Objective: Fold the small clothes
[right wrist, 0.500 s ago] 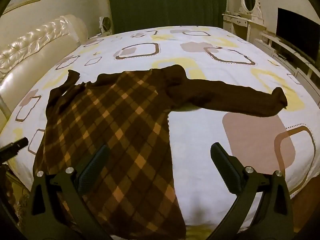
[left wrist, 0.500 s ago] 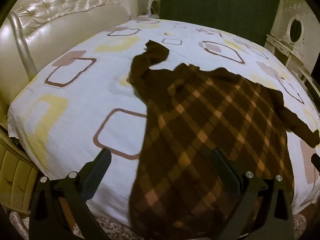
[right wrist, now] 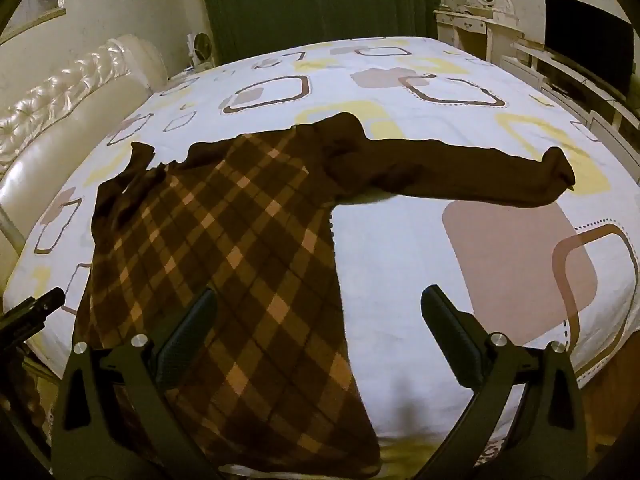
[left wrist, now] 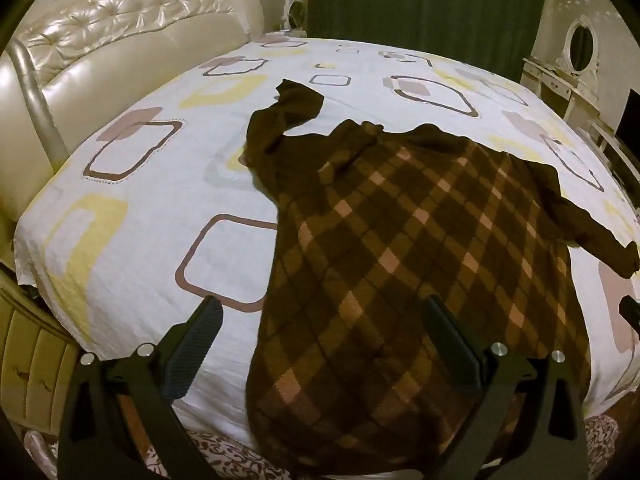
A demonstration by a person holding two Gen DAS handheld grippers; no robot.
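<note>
A small brown garment with an orange plaid body (left wrist: 400, 260) (right wrist: 224, 248) lies spread flat on the bed, hem toward me. One plain brown sleeve (left wrist: 280, 120) bunches toward the headboard. The other sleeve (right wrist: 460, 168) stretches out straight to the right. My left gripper (left wrist: 322, 308) hovers open above the hem's left edge, nothing between its fingers. My right gripper (right wrist: 318, 300) hangs open above the hem's right edge, one finger over plaid, the other over sheet. The tip of the left gripper (right wrist: 36, 308) shows at the left edge of the right wrist view.
The bed carries a white sheet (left wrist: 140, 208) printed with brown and yellow squares. A tufted cream headboard (left wrist: 120, 40) runs along the left. A white dresser with an oval mirror (right wrist: 484, 4) and a dark screen (right wrist: 588, 36) stand at the right. Green curtain (left wrist: 420, 4) behind.
</note>
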